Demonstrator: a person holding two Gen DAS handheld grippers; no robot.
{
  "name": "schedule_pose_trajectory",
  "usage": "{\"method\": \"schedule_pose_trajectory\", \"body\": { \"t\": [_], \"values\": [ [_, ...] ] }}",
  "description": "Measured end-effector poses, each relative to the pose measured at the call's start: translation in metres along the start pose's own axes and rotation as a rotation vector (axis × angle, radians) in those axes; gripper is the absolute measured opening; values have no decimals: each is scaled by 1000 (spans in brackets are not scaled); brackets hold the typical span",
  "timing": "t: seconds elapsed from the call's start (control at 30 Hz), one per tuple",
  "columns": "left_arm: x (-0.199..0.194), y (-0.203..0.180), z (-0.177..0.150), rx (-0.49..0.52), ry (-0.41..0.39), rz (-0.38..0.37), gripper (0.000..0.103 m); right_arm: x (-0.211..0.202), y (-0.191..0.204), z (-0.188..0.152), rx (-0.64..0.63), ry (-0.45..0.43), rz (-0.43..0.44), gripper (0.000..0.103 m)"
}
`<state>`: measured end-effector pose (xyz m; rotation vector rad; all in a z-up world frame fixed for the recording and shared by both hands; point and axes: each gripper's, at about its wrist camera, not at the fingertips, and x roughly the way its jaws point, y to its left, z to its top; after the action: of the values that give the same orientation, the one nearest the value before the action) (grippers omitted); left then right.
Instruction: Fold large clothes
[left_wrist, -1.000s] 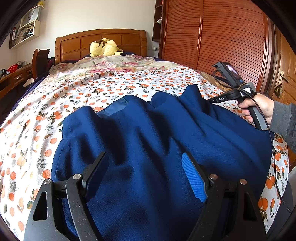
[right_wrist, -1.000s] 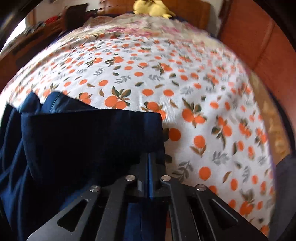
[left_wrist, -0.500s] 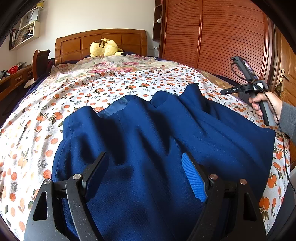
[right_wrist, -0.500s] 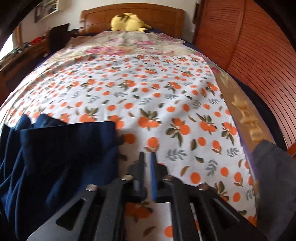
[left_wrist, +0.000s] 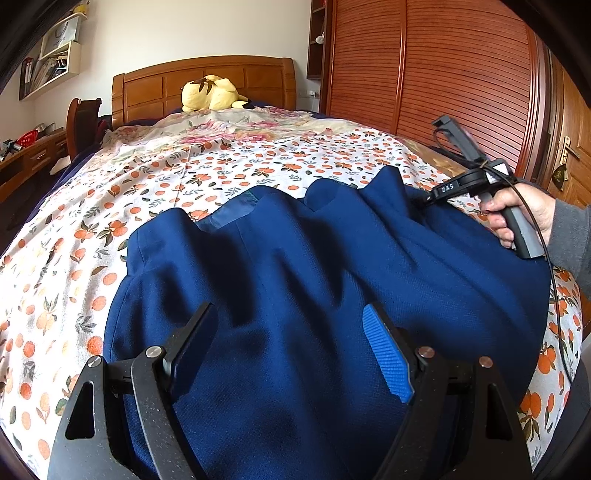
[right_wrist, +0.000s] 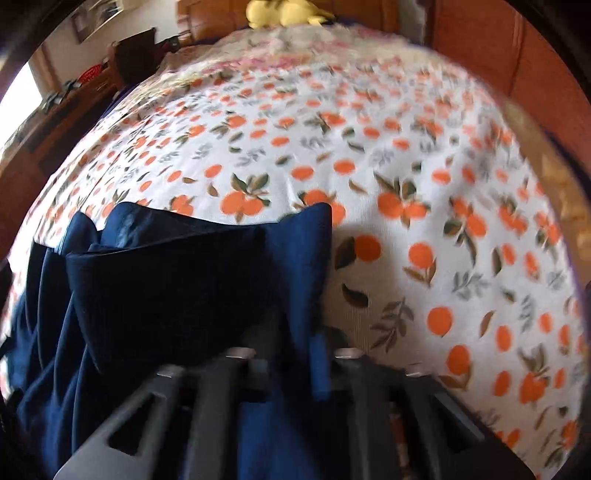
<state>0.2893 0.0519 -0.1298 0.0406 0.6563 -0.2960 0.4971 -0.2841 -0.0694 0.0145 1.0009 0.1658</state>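
Back on the garment, my right hand-held gripper (right_wrist: 295, 354) pinches one navy jacket (left_wrist: 295, 280); left hand-held gripper (left_wrist: 291, 347) hovers released; "DAS" label readable.

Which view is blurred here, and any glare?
Left wrist view: sharp, strong fisheye bending, soft shadows across the blue garment. Right wrist view: motion-blurred all over, bedsheet print smeared, blown-out bright patch at the left edge.
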Motion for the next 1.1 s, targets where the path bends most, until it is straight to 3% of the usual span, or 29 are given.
{"method": "schedule_pose_trajectory", "body": {
  "t": [0.1, 0.17, 0.27, 0.33, 0.4, 0.43, 0.6, 0.8, 0.93, 1.1],
  "values": [
    [0, -1, 0, 4, 0, 2, 81, -16, 0, -2, -46, -68, -81, 4],
    [-1, 0, 0, 3, -5, 2, 81, -23, -13, 0, -25, -106, -200, 4],
    [-1, 1, 0, -1, -4, 2, 81, -16, -35, 0, 47, -68, -197, 5],
    [-1, 1, 0, 0, -4, 7, 81, -22, -38, -3, 49, -94, -212, 12],
    [-3, 0, 1, 4, -11, 14, 81, -30, -31, -5, 29, -112, -247, 26],
    [-4, -1, 1, 7, -14, 21, 81, -34, -24, -8, 3, -120, -250, 27],
    [-22, -4, 5, 15, -53, 41, 81, -65, 8, -45, -44, -167, -186, 40],
    [-52, -1, 3, -11, -99, 38, 81, -93, 45, -118, -103, -174, -63, 41],
    [-70, 1, -4, -30, -106, 54, 81, -95, 61, -149, -133, -179, 18, 41],
    [-91, 2, -15, -51, -107, 103, 81, -79, 70, -171, -192, -162, 25, 41]
  ]
}}
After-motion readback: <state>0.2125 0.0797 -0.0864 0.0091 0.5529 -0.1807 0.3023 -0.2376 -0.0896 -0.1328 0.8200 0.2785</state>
